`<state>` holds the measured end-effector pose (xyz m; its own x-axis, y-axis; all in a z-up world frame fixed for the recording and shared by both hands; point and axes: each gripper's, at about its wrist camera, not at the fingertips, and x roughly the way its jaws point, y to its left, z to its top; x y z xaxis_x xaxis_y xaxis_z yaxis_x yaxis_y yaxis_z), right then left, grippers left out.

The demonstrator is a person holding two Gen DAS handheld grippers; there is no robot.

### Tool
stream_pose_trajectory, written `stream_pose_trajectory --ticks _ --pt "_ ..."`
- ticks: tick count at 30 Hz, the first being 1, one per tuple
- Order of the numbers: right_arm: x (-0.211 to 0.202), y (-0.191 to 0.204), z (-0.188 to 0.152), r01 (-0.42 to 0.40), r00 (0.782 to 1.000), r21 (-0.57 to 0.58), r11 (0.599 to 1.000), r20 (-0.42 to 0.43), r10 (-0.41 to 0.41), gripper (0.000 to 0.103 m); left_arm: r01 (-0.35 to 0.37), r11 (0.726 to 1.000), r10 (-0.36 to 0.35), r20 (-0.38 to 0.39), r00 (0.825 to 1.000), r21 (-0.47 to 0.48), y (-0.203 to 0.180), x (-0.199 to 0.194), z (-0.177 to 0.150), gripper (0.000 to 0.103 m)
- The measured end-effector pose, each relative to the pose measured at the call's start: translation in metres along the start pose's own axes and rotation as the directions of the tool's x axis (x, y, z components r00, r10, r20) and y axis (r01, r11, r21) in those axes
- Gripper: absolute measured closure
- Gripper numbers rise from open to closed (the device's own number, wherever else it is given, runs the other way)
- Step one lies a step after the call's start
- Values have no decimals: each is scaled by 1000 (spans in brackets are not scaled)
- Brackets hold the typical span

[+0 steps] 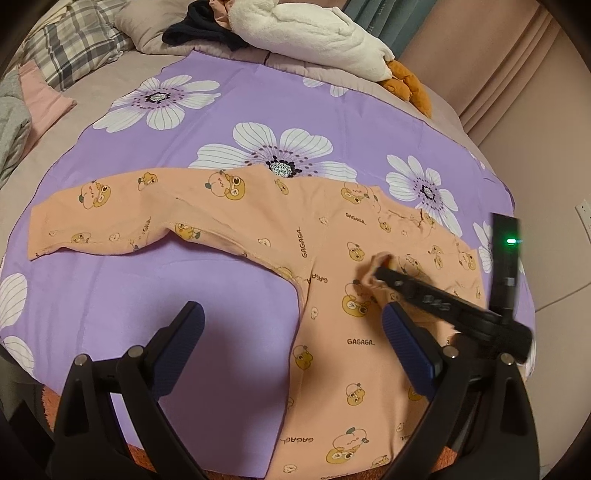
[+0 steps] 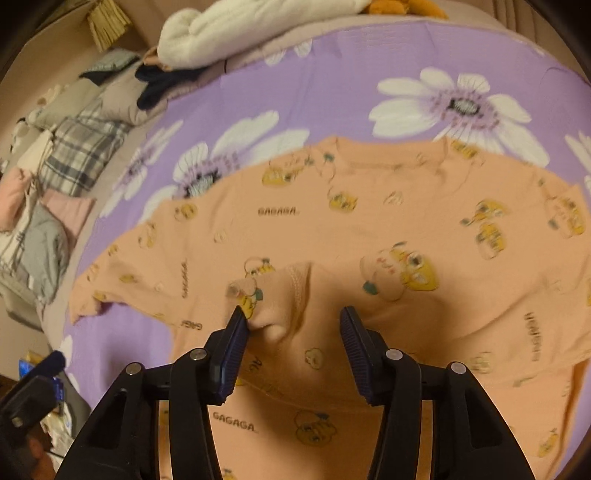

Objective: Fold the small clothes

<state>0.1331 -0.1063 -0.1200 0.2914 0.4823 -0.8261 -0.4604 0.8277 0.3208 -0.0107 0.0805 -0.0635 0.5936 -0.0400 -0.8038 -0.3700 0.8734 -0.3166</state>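
Note:
A small orange long-sleeved shirt (image 1: 332, 258) printed with yellow cartoon figures lies flat on a purple flowered cloth (image 1: 184, 147). One sleeve (image 1: 110, 218) stretches out to the left. The other sleeve is folded over the body, and its cuff (image 2: 273, 291) bunches up between the jaws of my right gripper (image 2: 292, 314). The cuff leans on the left pad (image 2: 232, 343) only, so this gripper is open. In the left wrist view the right gripper (image 1: 378, 271) comes in from the right, low over the shirt. My left gripper (image 1: 291, 310) hovers open above the shirt's left edge, holding nothing.
A white plush toy (image 1: 314, 33) and a dark garment (image 1: 199, 29) lie at the far side of the bed. Plaid pillows (image 1: 74, 48) and pink and grey clothes (image 1: 40, 96) sit at the left. A wall (image 1: 517, 74) stands to the right.

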Motion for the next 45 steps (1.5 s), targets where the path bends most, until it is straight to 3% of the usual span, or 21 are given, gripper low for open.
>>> stream_pose_trajectory --ticks 8,11,13,19,25,29,32,34,36,39,41,45 --pt "14 18 0 9 1000 -55 998 -12 -10 51 11 1000 -11 -27 1000 8 -3 10 -1 6" --pt "-2 9 2 -21 1000 -32 999 -2 21 51 34 999 -33 -35 999 28 -10 14 1 6" --pt "-25 -6 5 -24 998 4 1000 54 24 51 51 998 -50 -36 998 41 -16 18 5 6" --pt "-94 -76 2 117 968 151 981 203 -147 51 145 988 -141 -69 988 55 -44 47 15 6" --pt "-114 -132 -23 174 951 305 936 193 -240 51 163 984 -151 -140 979 75 -70 104 20 8" --pt "-120 -156 -41 203 943 372 906 176 -284 51 146 987 -132 -185 974 65 -71 131 19 26" --pt "-122 -171 -51 206 942 410 888 164 -294 51 147 986 -133 -170 977 76 -74 137 16 27" --pt "-123 -178 -58 210 941 431 878 155 -301 51 144 986 -129 -159 979 84 -76 137 15 43" --pt "-122 -184 -61 205 942 450 869 151 -300 51 135 986 -117 -170 979 98 -77 141 14 71" --pt "-121 -185 -63 196 944 456 868 152 -293 51 111 986 -88 -169 982 128 -80 142 13 88" --pt "-121 -185 -64 193 945 456 869 154 -290 51 113 985 -90 -170 981 131 -83 138 14 95" --pt "-121 -185 -64 190 945 458 869 155 -288 51 138 982 -122 -122 985 130 -94 117 26 96"
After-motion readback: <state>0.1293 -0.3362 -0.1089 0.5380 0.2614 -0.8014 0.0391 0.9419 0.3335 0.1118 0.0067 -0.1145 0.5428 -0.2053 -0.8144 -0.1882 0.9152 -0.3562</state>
